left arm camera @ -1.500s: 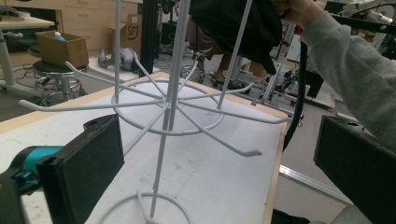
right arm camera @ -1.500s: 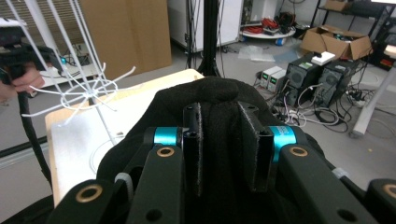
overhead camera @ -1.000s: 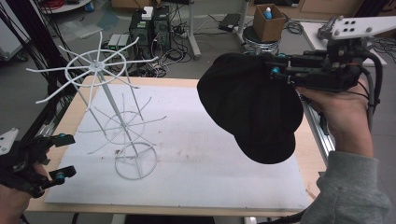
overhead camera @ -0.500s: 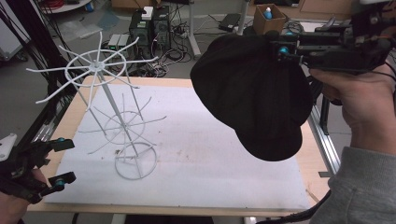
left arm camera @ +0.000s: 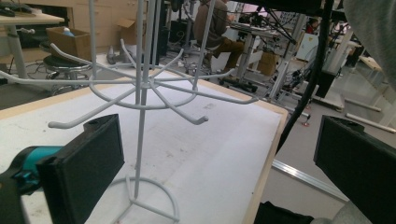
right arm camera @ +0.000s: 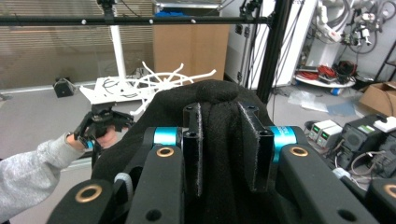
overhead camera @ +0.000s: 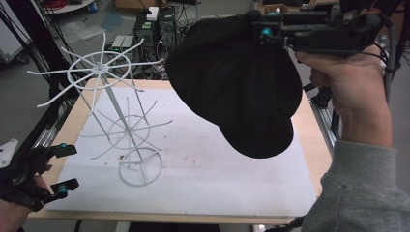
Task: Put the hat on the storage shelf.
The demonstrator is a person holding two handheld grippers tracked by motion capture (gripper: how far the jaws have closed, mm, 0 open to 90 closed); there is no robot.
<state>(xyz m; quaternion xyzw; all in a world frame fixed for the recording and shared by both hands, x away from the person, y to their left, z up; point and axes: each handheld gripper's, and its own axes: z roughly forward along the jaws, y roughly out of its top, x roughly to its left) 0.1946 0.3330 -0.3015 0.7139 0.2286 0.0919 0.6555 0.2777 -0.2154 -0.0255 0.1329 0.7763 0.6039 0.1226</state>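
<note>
A black flat cap (overhead camera: 237, 92) hangs in the air over the right half of the table, its brim lowest. My right gripper (overhead camera: 258, 31) is shut on a fold of the cap's fabric at its upper edge; in the right gripper view the cloth (right arm camera: 224, 140) bunches between the two pads. A white wire hat rack (overhead camera: 104, 70) with two rings of hooked arms stands on the left of the white mat (overhead camera: 203, 179). My left gripper (overhead camera: 63, 166) is open near the table's front left corner, its pads (left arm camera: 88, 158) wide apart and facing the rack (left arm camera: 142, 88).
The table's wooden edge (overhead camera: 309, 121) runs along the right, with a metal rail beyond it. Black frame poles (overhead camera: 29, 43) rise at the far left. Boxes, cables and electronics (overhead camera: 150, 29) sit on the floor behind the table.
My right gripper has lifted the cap higher and carried it a little leftward, toward the rack. The left gripper stays where it was.
</note>
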